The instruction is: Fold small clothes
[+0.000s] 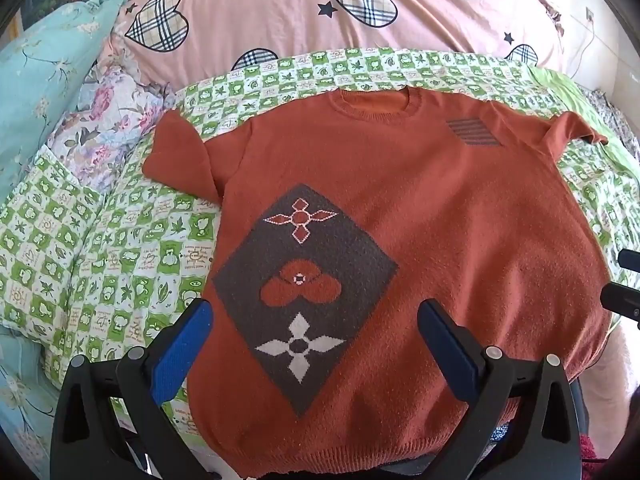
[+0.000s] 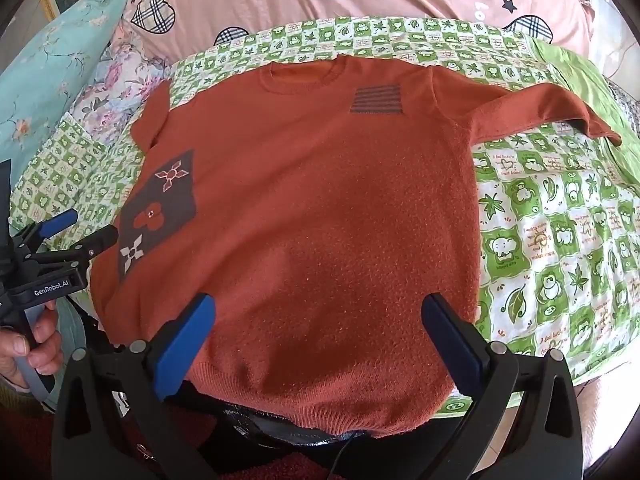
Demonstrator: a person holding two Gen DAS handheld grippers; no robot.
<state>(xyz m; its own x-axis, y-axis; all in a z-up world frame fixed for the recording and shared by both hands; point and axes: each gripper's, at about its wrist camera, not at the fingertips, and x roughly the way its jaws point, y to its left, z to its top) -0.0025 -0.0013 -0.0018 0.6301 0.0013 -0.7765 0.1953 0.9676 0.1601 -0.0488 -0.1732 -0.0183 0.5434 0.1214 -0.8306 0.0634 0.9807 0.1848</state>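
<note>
Green-checked bedding (image 1: 120, 264) carries the orange knit top (image 1: 460, 220) spread flat, hem nearest me. I have left gripper (image 1: 316, 318) and right gripper (image 2: 318, 312) spread wide, holding nothing. It looks soft, light and floppy; I'd pinch the hem corners or sleeves

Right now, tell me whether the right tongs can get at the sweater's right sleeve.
Probably yes: the right tongs are open above the sweater, and the sleeve lies flat and uncovered.
</note>
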